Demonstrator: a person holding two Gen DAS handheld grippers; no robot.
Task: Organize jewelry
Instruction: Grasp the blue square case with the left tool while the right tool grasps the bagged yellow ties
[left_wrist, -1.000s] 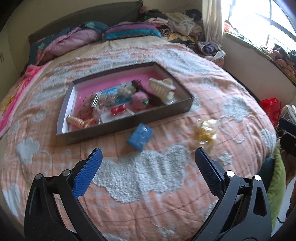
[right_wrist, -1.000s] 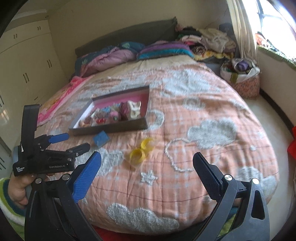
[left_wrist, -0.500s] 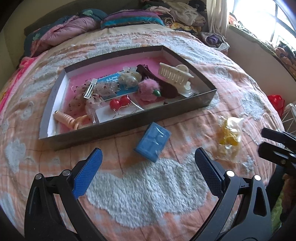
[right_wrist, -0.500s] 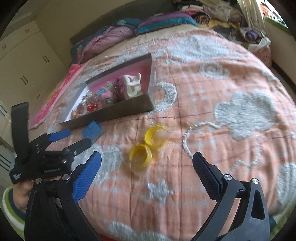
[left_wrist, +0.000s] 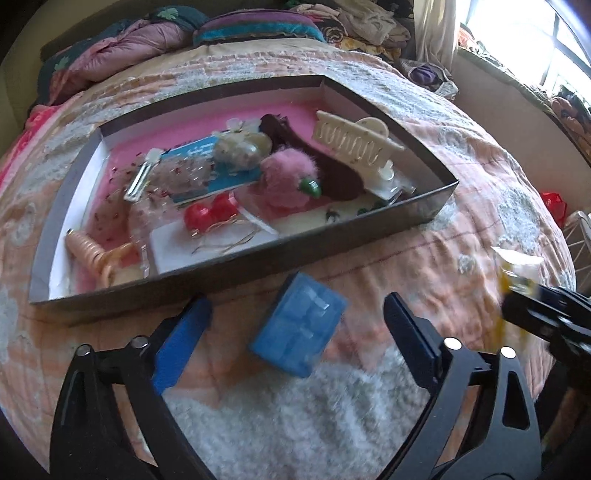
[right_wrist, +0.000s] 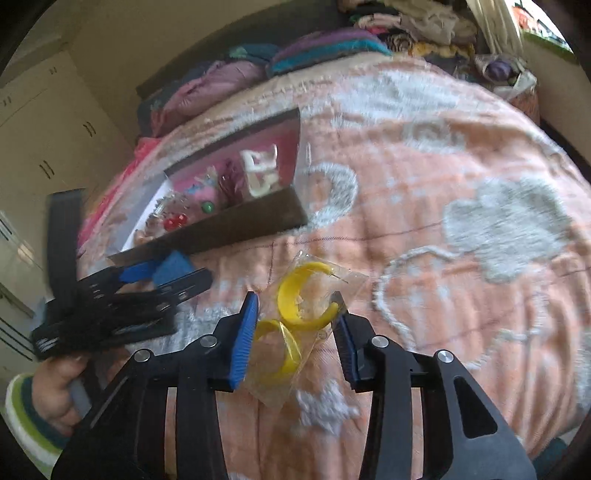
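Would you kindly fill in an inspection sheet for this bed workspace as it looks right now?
Surface: peach quilt with white cloud patches, on a bed.
Job's things: open grey box with pink lining holds hair clips, red beads and a pink pompom; blue case lies on the quilt in front of it; clear bag of yellow hoop earrings to its right.
Clutter: pillows and piled clothes at the head of the bed.
Grippers: left tool closing around the blue case, pads not touching; right tool closing on the earring bag.
Cables: nothing seen.
Surroundings: cream wardrobe, bright window.
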